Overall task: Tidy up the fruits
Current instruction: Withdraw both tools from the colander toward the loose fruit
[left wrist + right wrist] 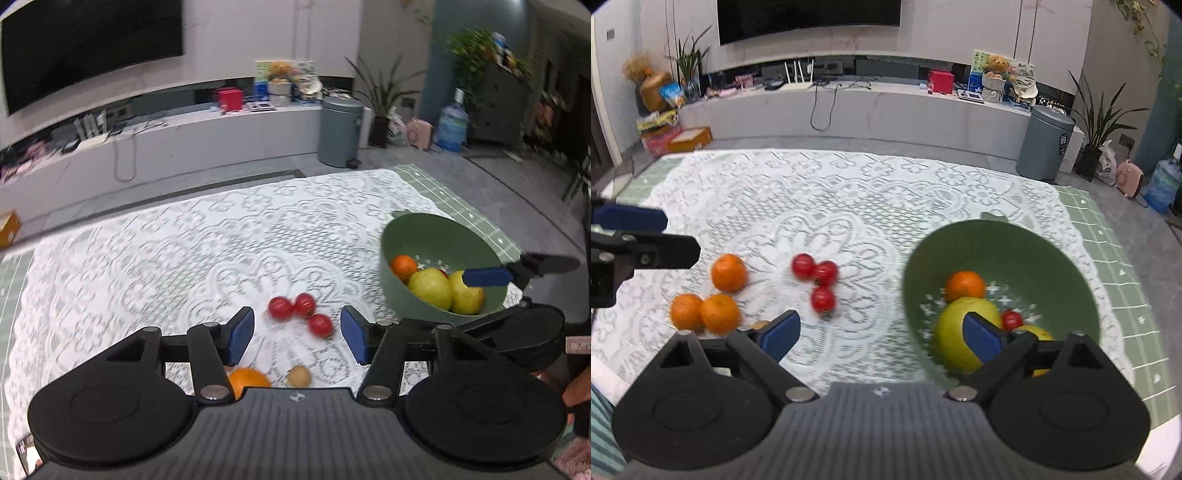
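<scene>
A green bowl [1027, 251] stands on the lace cloth at the right and holds an orange [964, 285], two yellow-green apples [955, 332] and a small red tomato [1011, 319]. It also shows in the left wrist view [417, 236]. Three red tomatoes [817, 277] lie mid-table, also in the left wrist view [301, 312]. Three oranges [713, 295] lie to their left. My left gripper [297, 334] is open and empty, just before the tomatoes; an orange [248, 380] and a small brown fruit [298, 376] lie under it. My right gripper [882, 334] is open and empty, its right finger over the bowl.
The table carries a white lace cloth [827, 192] over a green mat [1115, 258]. Beyond the far edge are a grey bin [1044, 142], a low TV bench [871, 107], plants and boxes on the floor.
</scene>
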### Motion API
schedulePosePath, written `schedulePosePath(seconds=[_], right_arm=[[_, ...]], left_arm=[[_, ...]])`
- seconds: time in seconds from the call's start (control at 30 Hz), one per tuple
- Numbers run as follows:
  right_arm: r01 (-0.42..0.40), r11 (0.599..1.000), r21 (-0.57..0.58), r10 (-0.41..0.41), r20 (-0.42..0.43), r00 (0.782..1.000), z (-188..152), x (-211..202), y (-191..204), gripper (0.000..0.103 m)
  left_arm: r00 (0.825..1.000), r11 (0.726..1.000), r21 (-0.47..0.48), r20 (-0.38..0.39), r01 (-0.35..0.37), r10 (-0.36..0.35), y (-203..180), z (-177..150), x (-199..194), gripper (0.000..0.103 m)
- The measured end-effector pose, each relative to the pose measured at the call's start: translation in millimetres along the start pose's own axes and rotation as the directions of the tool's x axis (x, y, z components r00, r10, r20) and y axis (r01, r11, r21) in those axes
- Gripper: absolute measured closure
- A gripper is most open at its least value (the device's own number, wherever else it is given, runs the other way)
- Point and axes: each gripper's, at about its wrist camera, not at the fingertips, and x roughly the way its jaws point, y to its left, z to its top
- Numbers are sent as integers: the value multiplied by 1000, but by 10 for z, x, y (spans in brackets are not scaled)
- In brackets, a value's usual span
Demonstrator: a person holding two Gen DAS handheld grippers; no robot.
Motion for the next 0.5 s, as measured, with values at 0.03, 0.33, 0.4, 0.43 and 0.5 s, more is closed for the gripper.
schedulePosePath(seconds=[0.03, 0.33, 0.4, 0.43, 0.5], right_arm=[[-7, 1000, -6, 7, 9, 1000, -16, -6, 49, 11], [-53, 994, -99, 58, 47, 997, -138, 61, 446, 11], [-76, 992, -102, 80, 31, 996, -159, 120, 488, 11], [-83, 991, -102, 85, 21, 996, -168, 145, 509, 11], [-82, 992, -100, 83, 4, 997, -191, 198, 543, 11]], left_arm=[[1000, 1000, -23, 5, -3, 3, 56, -38, -16, 39], [998, 982, -178, 5, -58, 60, 522, -366, -103, 38], [997, 977, -201, -7, -72, 72, 587, -437, -99, 38], [998, 974, -216, -10, -69, 68, 612, -464, -100, 38], [998, 970, -233, -14, -66, 64, 655, -522, -93, 38]])
